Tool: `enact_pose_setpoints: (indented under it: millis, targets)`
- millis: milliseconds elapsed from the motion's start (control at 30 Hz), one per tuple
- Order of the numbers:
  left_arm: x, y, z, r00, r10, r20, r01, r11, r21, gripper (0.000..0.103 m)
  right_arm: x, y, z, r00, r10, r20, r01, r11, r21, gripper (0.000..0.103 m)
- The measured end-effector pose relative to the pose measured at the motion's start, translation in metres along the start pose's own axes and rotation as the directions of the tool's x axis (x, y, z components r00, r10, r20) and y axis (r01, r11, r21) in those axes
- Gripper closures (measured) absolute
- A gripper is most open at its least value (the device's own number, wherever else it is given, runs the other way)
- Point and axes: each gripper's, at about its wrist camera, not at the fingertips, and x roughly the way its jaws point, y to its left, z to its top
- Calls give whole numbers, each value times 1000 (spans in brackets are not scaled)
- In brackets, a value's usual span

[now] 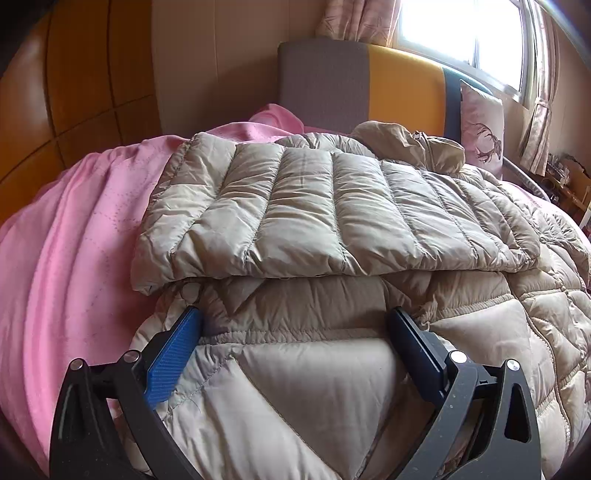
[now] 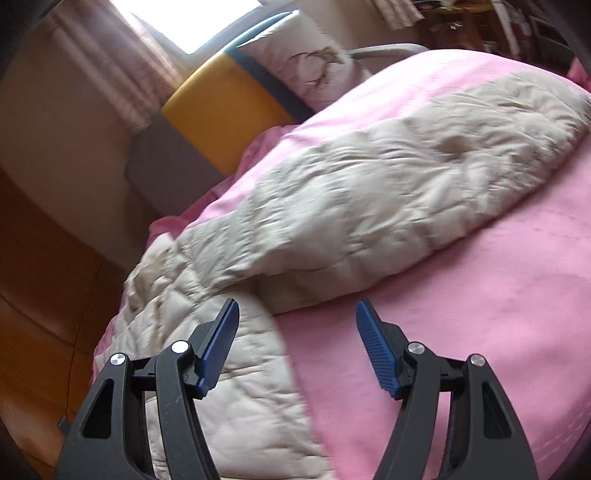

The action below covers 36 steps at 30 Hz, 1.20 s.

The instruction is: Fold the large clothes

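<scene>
Beige and quilted, the puffer coat (image 1: 332, 229) lies spread across a bed covered by a pink blanket (image 1: 66, 240). In the left wrist view one panel of it is folded back over the rest, its stitched channels running side by side, with an elastic seam crossing the layer beneath. The left tongs (image 1: 295, 321) stand wide apart, straddling that lower layer, with fabric bulging up between the blue pads (image 1: 173, 358) and not pinched. In the blurred right wrist view the coat (image 2: 369, 192) runs diagonally over the blanket (image 2: 461, 314). The right tongs (image 2: 297, 314) are parted and hold nothing, hovering over the coat's near edge and bare blanket. A deer-print pillow (image 1: 482, 125) leans on the headboard (image 1: 402, 85) under the window (image 1: 461, 29).
</scene>
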Motion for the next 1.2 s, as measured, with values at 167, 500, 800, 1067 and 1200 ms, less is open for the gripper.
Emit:
enact_pose_setpoints:
  millis: [167,500,800,1067,1200]
  targets:
    - [1,1,0,1000,1,-2,-1,1000,1,4,-23,-66,39,994,-4,113,-18,982,190,40]
    - [2,1,-2,1000,-5,-11,5,1000,1,4,-36,-132,90,967,-93,238,-10,917,398,55]
    - [6,2,-3,1000,-20,-14,20,1000,-7,4,-40,-133,106,966,-153,209,67,927,369,88]
    - [6,2,-4,1000,-22,-12,22,1000,-10,4,-48,-24,99,958,-80,274,63,996,69,92]
    - [6,1,-4,1000,-25,-10,25,1000,-12,4,-41,63,72,961,-48,273,111,969,-221,92]
